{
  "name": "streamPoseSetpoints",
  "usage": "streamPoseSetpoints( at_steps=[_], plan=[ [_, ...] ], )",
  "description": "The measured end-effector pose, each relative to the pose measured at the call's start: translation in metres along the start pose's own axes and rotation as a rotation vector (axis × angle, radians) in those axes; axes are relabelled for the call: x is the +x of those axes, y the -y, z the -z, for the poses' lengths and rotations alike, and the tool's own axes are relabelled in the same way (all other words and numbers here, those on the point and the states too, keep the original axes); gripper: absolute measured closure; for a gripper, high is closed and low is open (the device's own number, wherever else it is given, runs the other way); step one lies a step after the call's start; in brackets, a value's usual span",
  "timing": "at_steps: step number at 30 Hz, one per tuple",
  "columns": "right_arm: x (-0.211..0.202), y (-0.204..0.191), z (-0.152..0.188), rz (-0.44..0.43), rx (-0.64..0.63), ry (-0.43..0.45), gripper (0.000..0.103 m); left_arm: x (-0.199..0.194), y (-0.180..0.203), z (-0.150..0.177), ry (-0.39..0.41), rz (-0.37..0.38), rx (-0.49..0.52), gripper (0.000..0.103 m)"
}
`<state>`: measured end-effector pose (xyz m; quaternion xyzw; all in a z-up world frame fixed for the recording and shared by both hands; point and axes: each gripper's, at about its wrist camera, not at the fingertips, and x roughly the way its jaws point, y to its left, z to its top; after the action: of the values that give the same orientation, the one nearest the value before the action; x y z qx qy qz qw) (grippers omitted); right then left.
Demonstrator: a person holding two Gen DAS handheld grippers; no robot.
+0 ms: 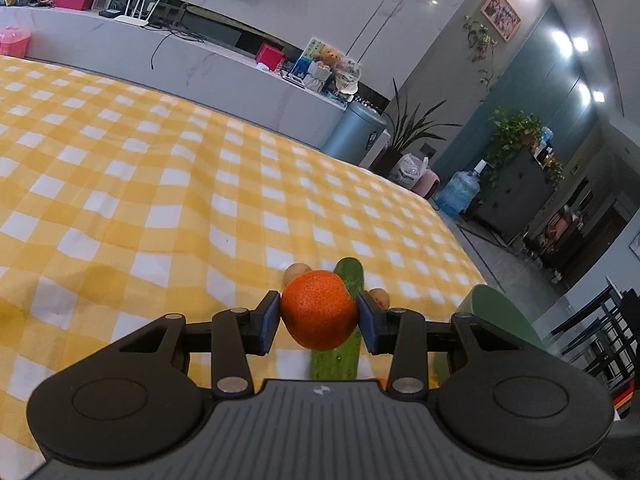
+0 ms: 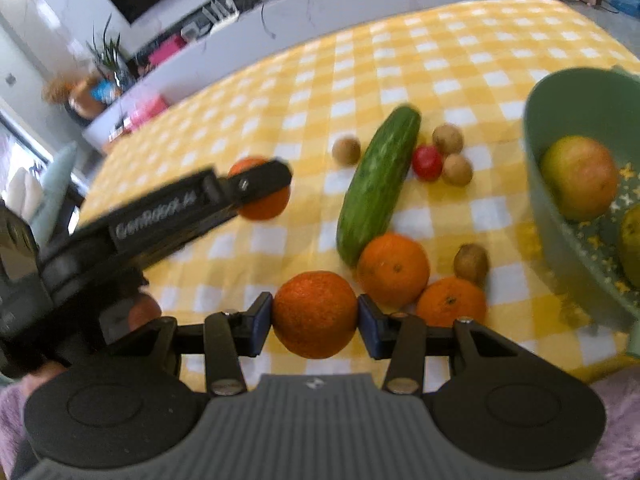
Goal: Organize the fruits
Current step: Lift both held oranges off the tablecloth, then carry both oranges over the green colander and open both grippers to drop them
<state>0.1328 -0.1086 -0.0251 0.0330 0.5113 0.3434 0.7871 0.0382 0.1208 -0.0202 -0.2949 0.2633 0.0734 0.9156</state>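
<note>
My left gripper [image 1: 319, 318] is shut on an orange [image 1: 319, 309], held above the yellow checked tablecloth [image 1: 160, 184]. Behind that orange lie a cucumber [image 1: 349, 276] and small brown fruits [image 1: 297, 271]. My right gripper [image 2: 315, 318] is shut on another orange [image 2: 315, 314]. In the right wrist view the left gripper [image 2: 264, 184] reaches in from the left with its orange [image 2: 265, 204]. On the cloth lie the cucumber [image 2: 376, 184], two more oranges [image 2: 393, 269] [image 2: 451, 300], a small red tomato [image 2: 427, 162] and several brown kiwis [image 2: 471, 263].
A green bowl [image 2: 560, 120] at the right holds an apple [image 2: 582, 178] and a yellowish fruit [image 2: 632, 244]; its rim [image 1: 500, 308] shows in the left wrist view. The table's far edge drops toward a TV bench, plants and a water jug [image 1: 458, 194].
</note>
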Motion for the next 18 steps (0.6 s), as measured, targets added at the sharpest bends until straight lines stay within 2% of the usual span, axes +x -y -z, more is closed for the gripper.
streamPoseSetpoints(
  at_steps=[3, 6, 9, 15, 18],
  plan=[
    [-0.019, 0.012, -0.006, -0.081, 0.077, 0.058, 0.060, 0.000, 0.004, 0.001, -0.013, 0.032, 0.021, 0.057],
    [-0.036, 0.032, -0.012, -0.227, 0.173, 0.073, 0.059, -0.001, 0.012, 0.005, -0.019, 0.102, 0.012, 0.057],
    [-0.055, 0.048, -0.015, -0.210, 0.218, 0.145, 0.059, -0.006, 0.023, 0.005, -0.019, 0.202, 0.010, 0.057],
    [-0.093, 0.091, -0.015, -0.182, 0.369, 0.309, 0.059, -0.006, 0.048, 0.010, -0.032, 0.256, 0.045, 0.057],
    [-0.108, 0.102, -0.012, -0.098, 0.347, 0.357, 0.059, 0.004, 0.057, 0.017, -0.074, 0.316, 0.024, 0.057]
  ],
)
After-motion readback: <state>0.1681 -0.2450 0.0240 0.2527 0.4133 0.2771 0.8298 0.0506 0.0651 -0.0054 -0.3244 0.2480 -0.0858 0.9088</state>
